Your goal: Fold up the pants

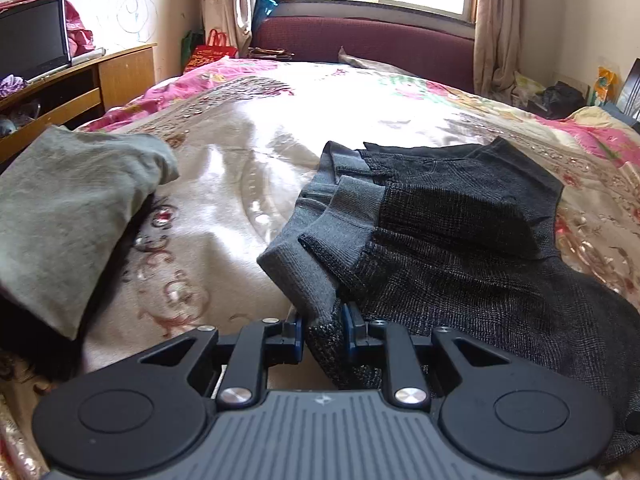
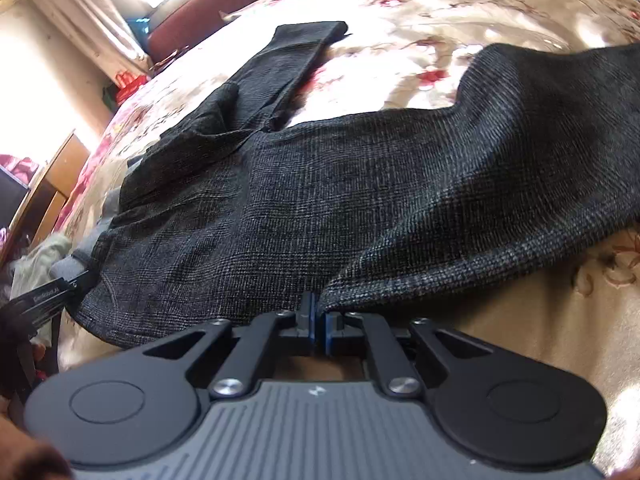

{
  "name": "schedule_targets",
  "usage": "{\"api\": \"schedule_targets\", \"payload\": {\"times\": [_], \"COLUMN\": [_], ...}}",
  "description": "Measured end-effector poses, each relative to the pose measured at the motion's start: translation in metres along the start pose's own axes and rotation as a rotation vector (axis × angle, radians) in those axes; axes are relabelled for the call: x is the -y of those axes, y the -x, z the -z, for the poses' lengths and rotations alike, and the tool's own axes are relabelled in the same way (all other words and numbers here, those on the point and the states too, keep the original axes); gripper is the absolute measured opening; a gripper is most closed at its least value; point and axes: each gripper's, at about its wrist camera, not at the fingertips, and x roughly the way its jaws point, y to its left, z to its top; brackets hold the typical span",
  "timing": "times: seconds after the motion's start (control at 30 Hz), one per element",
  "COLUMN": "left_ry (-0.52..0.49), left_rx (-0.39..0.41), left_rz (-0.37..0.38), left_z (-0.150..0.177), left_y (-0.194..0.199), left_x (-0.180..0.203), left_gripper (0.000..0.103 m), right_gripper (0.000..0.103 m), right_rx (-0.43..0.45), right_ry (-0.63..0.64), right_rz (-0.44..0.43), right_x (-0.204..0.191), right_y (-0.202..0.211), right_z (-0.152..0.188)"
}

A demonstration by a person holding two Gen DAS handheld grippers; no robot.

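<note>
Presently each hand-held gripper, left and right, pinches the dark pants on the bedspread.

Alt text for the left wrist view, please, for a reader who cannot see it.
The left gripper is shut on the grey ribbed waistband edge of dark checked pants lying crumpled on a floral bedspread. A grey-green cloth lies to the left; a maroon headboard and bright window are behind.

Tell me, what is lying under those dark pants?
Under the dark pants lies a shiny cream floral bedspread, visible all around them. The pants' grey lining shows at the edge the left claw grips. The bedspread directly beneath is covered.
</note>
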Motion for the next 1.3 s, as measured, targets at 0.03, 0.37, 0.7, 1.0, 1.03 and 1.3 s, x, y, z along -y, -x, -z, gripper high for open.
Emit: {"api": "schedule_targets", "payload": {"times": [0.03,0.37,0.7,1.0,1.03,1.3], "left_ry": [0.013,0.003,-0.082,-0.284,-0.303,-0.462], "left_rx": [0.0,0.003,0.07,0.11,0.105,0.076], "left_rz": [-0.014,-0.085,-0.17,0.006,0.033,0.237], "left_z": [0.003,0.017,0.027,0.023,0.024,0.032], "left_y": [0.004,0.026,0.062,0.071,0.069,0.061], "left_x": [-0.007,-0.019,-0.007,0.09,0.102,0.215], "left_gripper": [0.036,0.043,0.046,0.046,0.046,0.046], "right_gripper": [0.007,0.016,0.025,0.032,0.032,0.032], "right_rx": [-0.009,-0.058,0.164,0.344,0.359,0.46], "right_ry": [0.015,0.005,-0.175,-0.394,-0.418,-0.537], "right_rz": [-0.011,-0.061,0.186,0.412,0.428,0.493], "right_x": [-0.005,-0.002,0.102,0.208,0.219,0.286], "right_y": [0.0,0.023,0.1,0.138,0.141,0.15], "right_z": [0.003,0.007,-0.004,-0.026,-0.028,-0.057]}}
